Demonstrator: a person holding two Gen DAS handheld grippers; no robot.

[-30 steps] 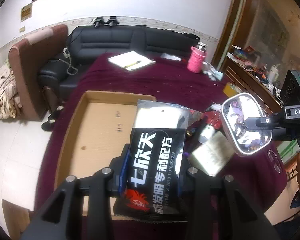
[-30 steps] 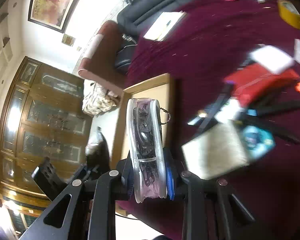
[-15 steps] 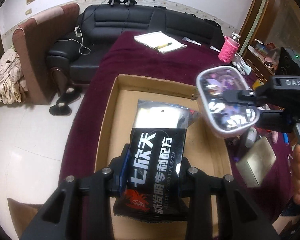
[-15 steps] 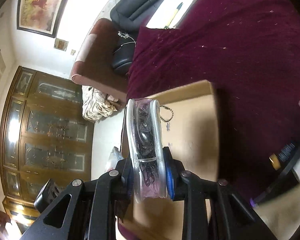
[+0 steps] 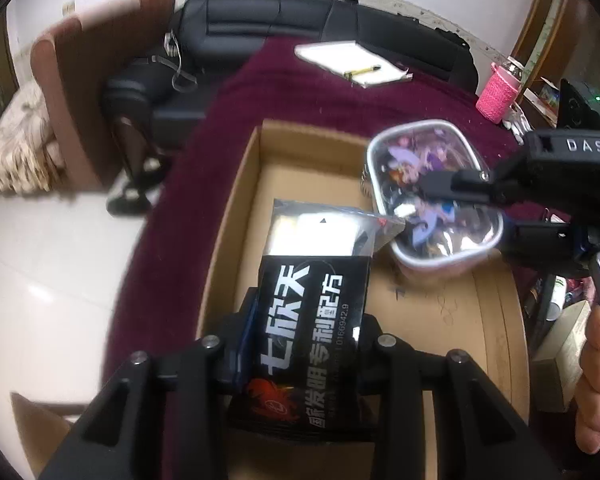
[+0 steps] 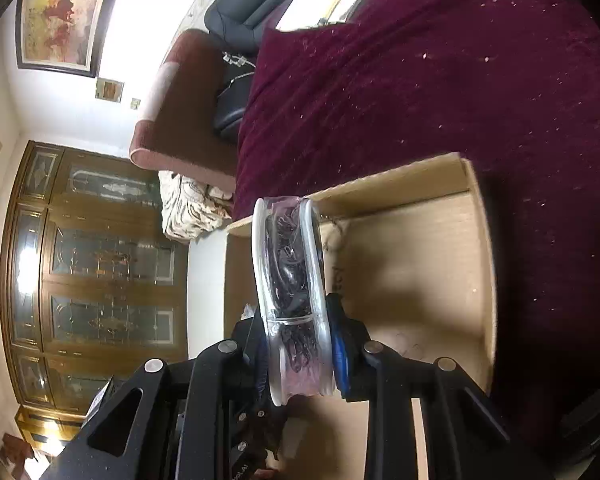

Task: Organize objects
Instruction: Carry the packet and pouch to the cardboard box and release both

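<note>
Left hand-held gripper (image 5: 304, 344) clamps glossy black foil packet (image 5: 312, 300) above cardboard box (image 5: 440, 320).

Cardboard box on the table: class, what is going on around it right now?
A person holds a gripper in each hand over the open cardboard box. The left gripper clamps a black foil packet. The right gripper clamps a clear oval container of small dark items. Neither thing is released into the box yet.

- My table (image 5: 228, 128) wears a maroon cloth.
- On it: a cardboard box (image 5: 236, 200) (open-topped), a notepad (image 5: 340, 56) with a pencil (image 5: 364, 70), and a pink bottle (image 5: 496, 96) far right.
</note>
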